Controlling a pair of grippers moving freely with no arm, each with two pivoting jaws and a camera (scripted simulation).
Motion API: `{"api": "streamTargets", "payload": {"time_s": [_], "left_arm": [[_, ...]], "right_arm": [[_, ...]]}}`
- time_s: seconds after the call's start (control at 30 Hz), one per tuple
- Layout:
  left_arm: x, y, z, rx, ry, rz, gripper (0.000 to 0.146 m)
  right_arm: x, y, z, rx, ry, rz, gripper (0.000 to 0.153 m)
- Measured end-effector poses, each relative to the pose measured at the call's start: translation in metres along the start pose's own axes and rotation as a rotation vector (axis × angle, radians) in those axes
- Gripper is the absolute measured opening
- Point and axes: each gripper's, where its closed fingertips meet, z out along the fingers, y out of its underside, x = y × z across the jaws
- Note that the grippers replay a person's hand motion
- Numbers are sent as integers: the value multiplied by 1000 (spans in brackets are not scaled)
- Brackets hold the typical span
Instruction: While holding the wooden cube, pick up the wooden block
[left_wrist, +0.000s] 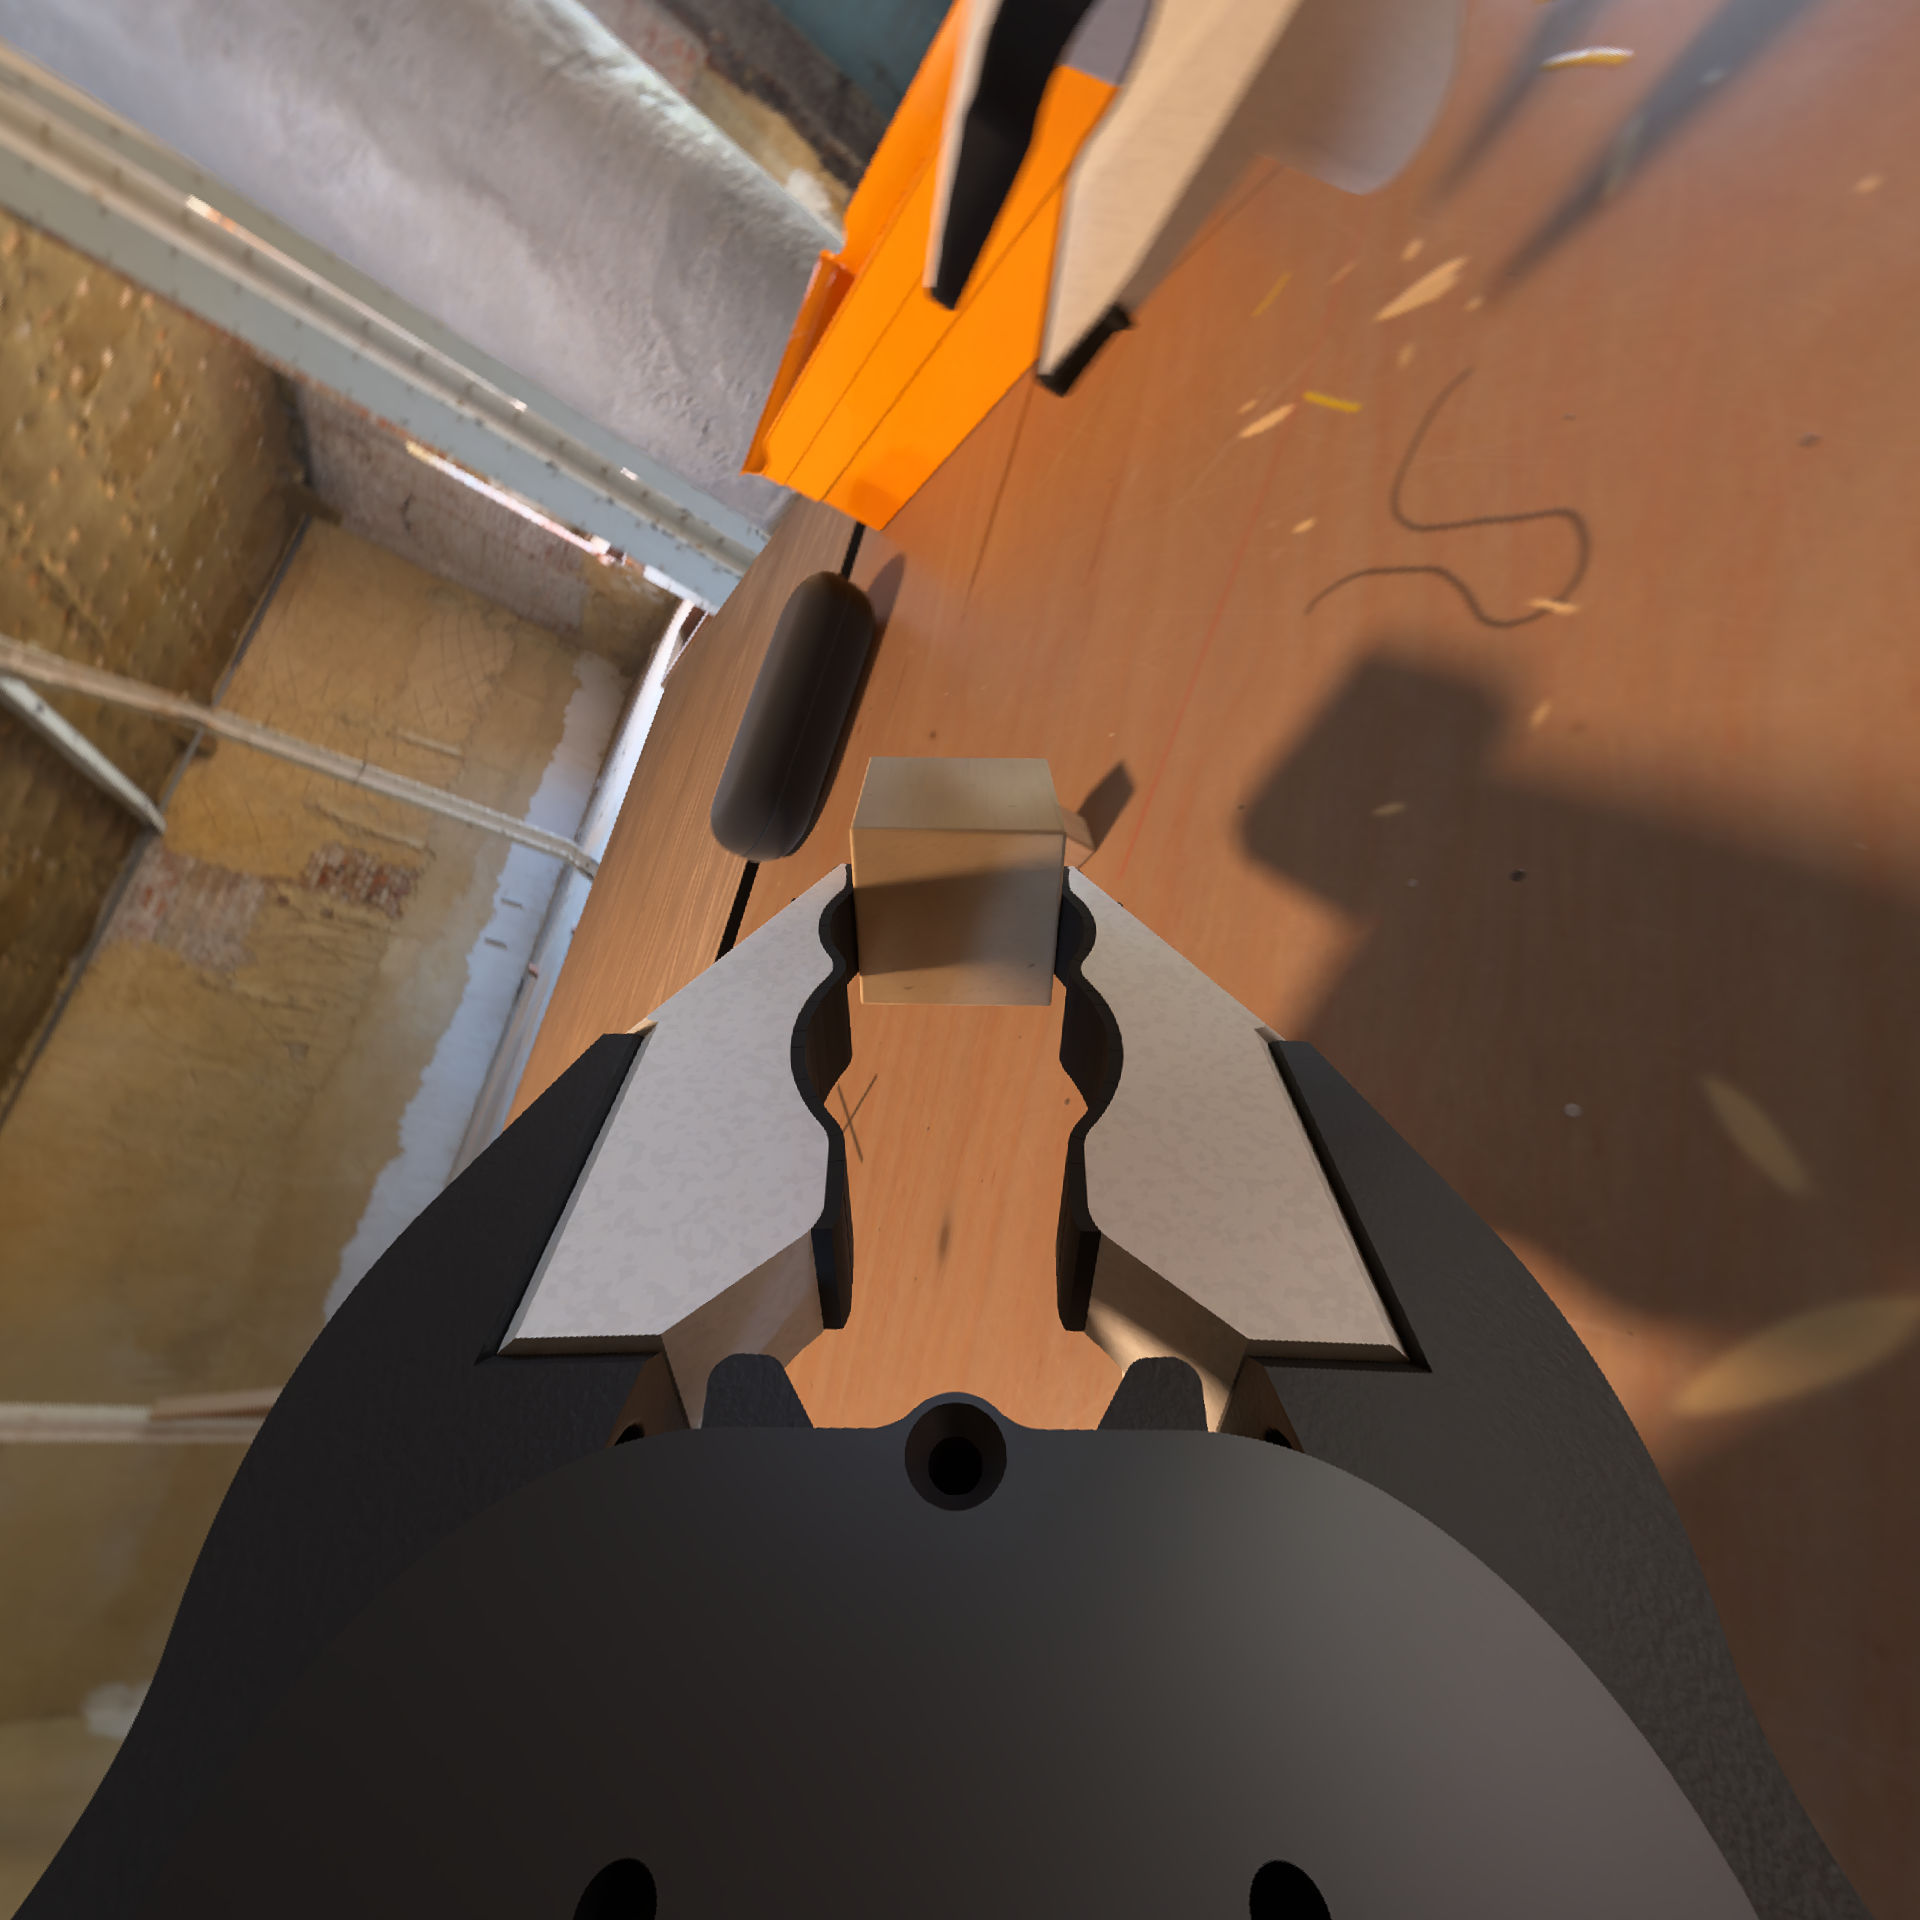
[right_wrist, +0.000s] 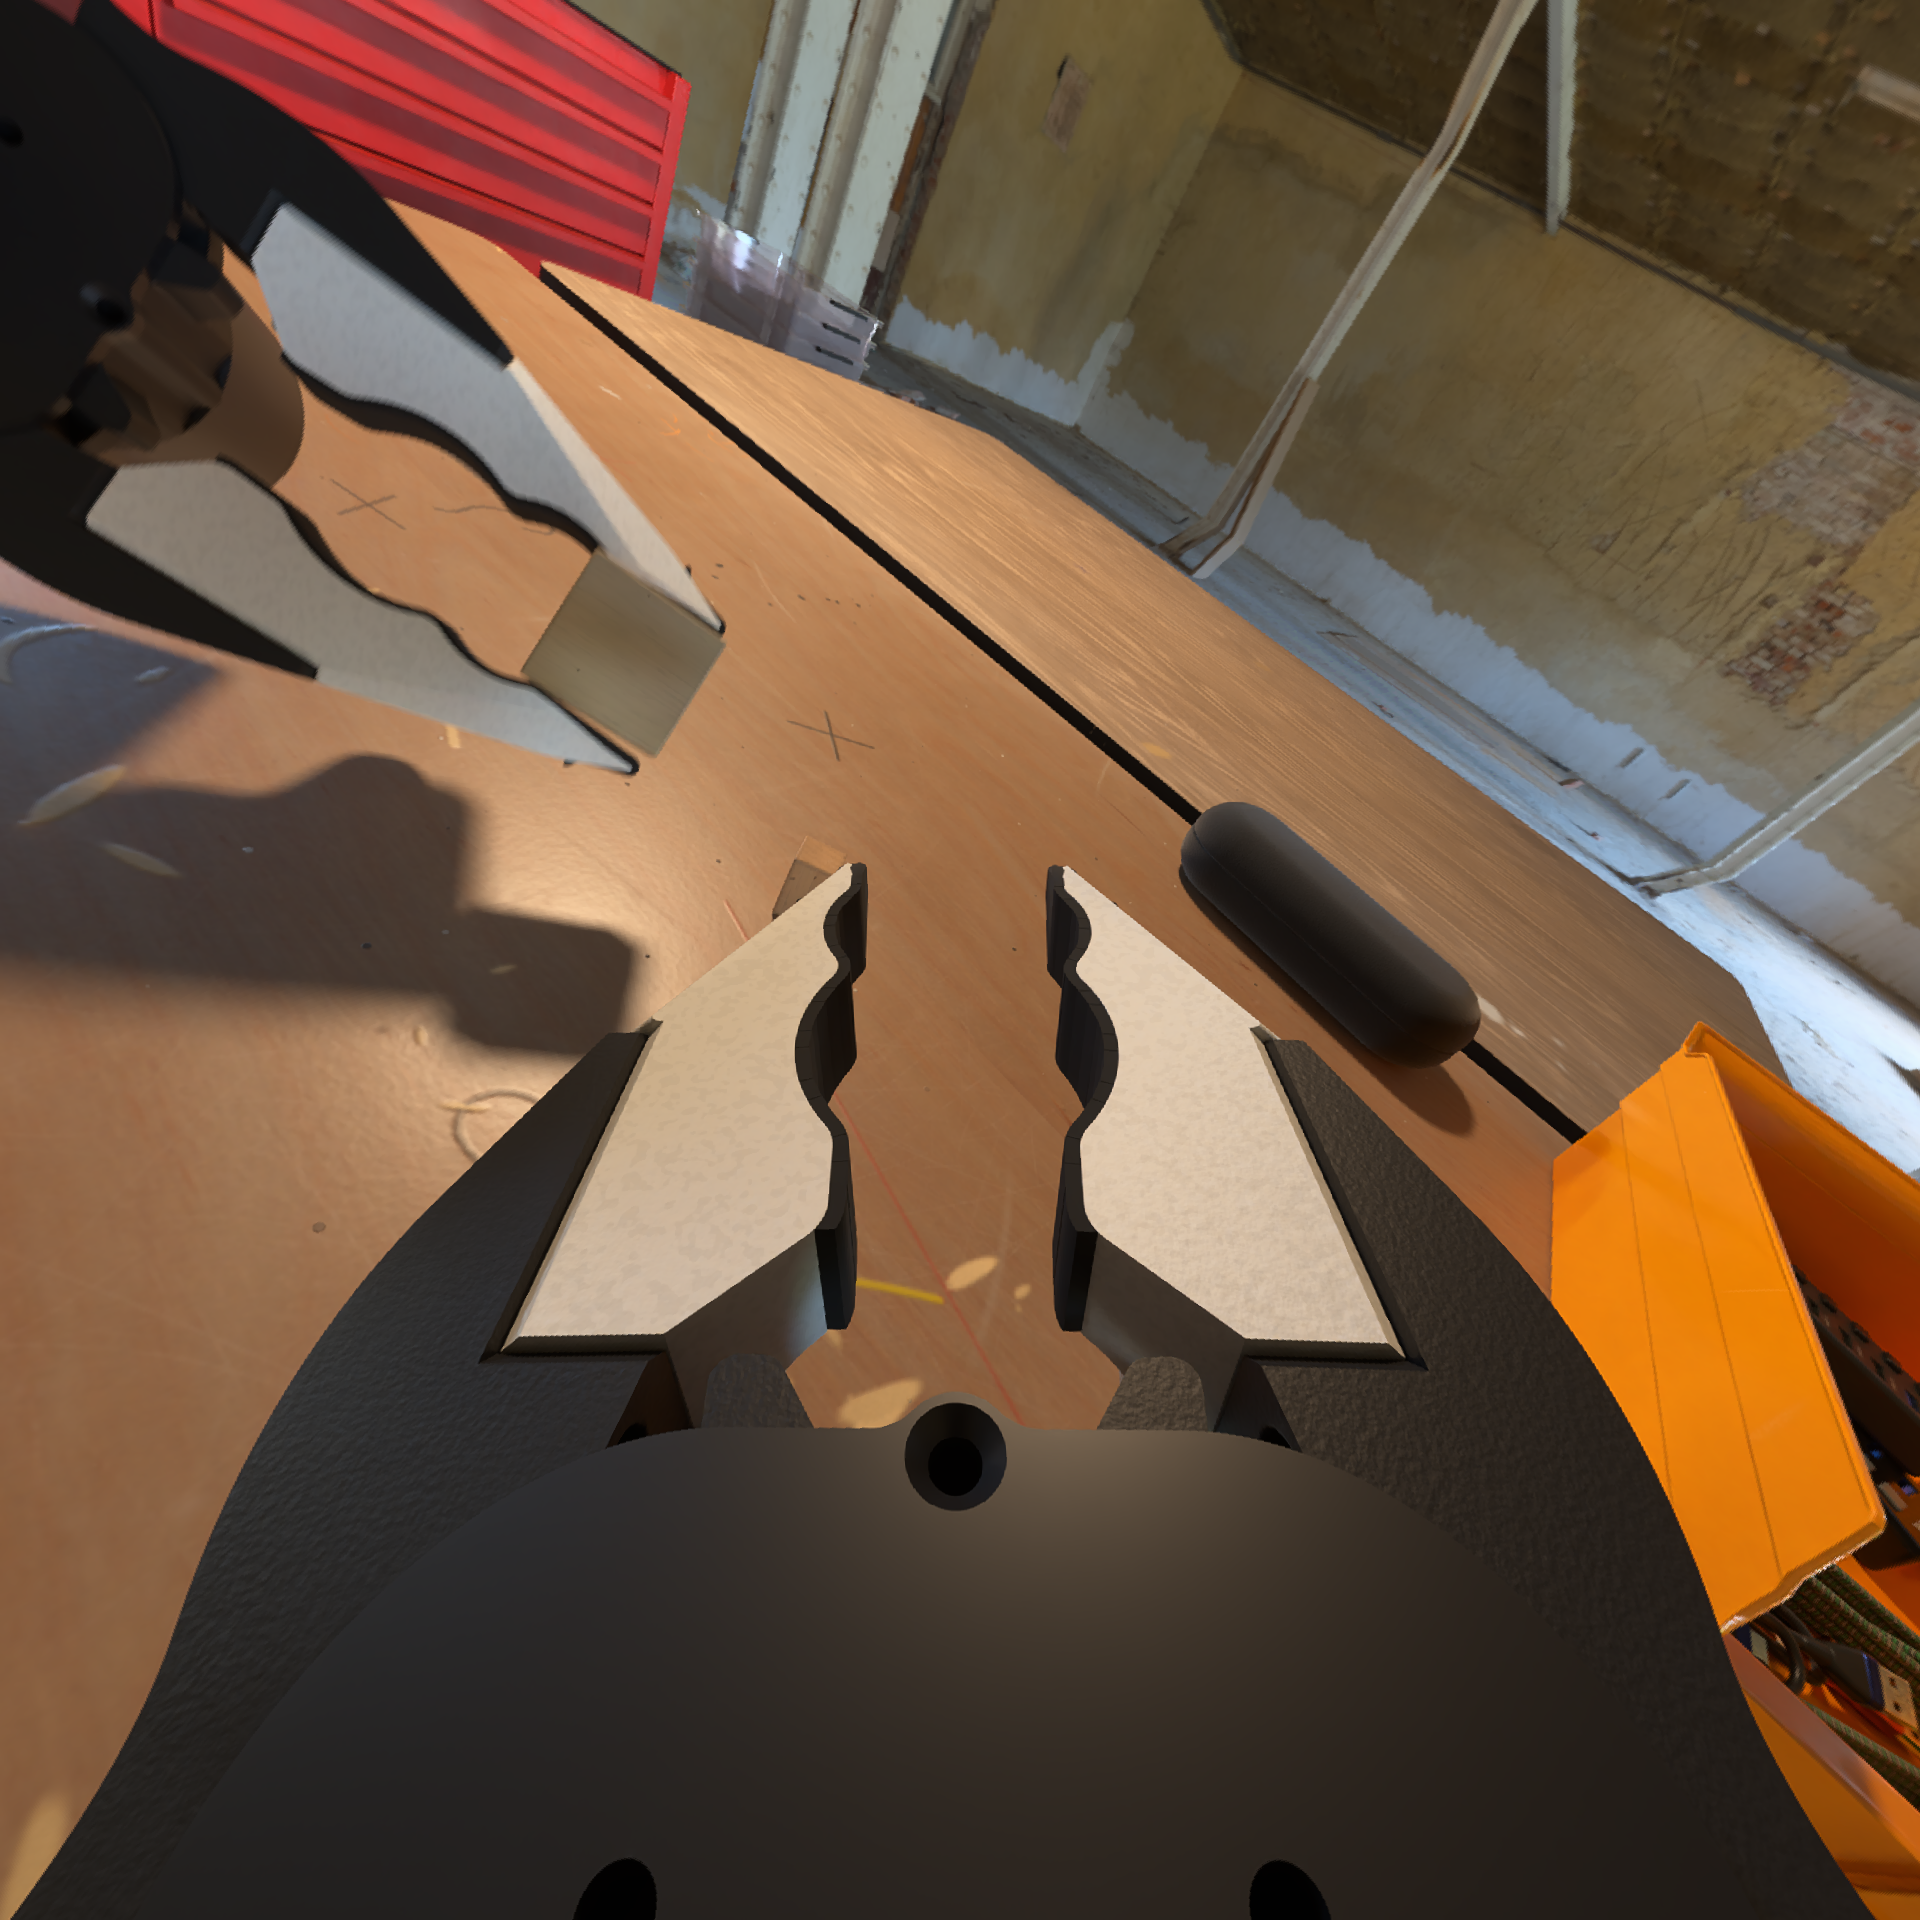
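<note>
My left gripper (left_wrist: 956, 914) is shut on the pale wooden cube (left_wrist: 956, 883) and holds it by the fingertips above the wooden table (left_wrist: 1143, 540). A corner of the small wooden block (left_wrist: 1083, 831) peeks out just behind the cube's right side. In the right wrist view, my right gripper (right_wrist: 956, 883) is open and empty, low over the table. The wooden block (right_wrist: 812, 881) lies just beyond its left fingertip, mostly hidden by that finger. The left gripper (right_wrist: 673, 694) with the cube (right_wrist: 623, 665) shows at the upper left.
A black capsule-shaped case (right_wrist: 1330, 935) lies on the table seam, right of my right gripper; it also shows in the left wrist view (left_wrist: 795, 717). An orange bin (right_wrist: 1714, 1351) stands at the right. A red drawer cabinet (right_wrist: 468, 114) is at the far end.
</note>
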Motion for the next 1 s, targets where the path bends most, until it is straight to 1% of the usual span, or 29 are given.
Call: {"api": "streamTargets", "payload": {"time_s": [0.1,0.2,0.4,0.5,0.57,0.6,0.67,0.73,0.77,0.8,0.87,0.93,0.97,1.0], "left_arm": [[-11,5,-2,-4,-43,-83,36],[-18,10,-3,-11,-71,-133,36],[-25,15,-4,-29,-98,-182,36],[-29,17,-4,-29,-113,-201,36],[-32,18,-4,-26,-127,-219,36],[-35,20,-4,-24,-137,-224,36],[-40,25,-4,-36,-163,-235,36],[-46,27,-7,-28,-185,-255,36],[-48,28,-9,-20,-197,-264,36],[-50,29,-10,-15,-206,-271,36],[-51,30,-11,-10,-211,-283,36],[-52,30,-11,-6,-207,-289,36],[-51,29,-11,-4,-204,-286,36],[-51,28,-11,-1,-202,-282,36]], "right_arm": [[-5,3,2,-7,-17,-27,33],[-15,0,4,8,-41,-72,30],[-33,2,8,-14,-85,-191,28],[-36,4,11,-35,-95,-218,27],[-35,5,13,-76,-107,-210,23],[-34,4,16,-119,-115,-175,23],[-32,6,26,-266,-133,-11,26],[-35,10,41,-389,-167,166,40],[-35,13,49,-435,-156,221,44],[-35,16,56,-477,-135,261,44],[-36,20,71,-510,-108,349,41],[-38,31,79,-600,-90,406,39],[-40,36,82,-638,-88,429,41],[-41,40,84,-663,-80,443,45]]}}
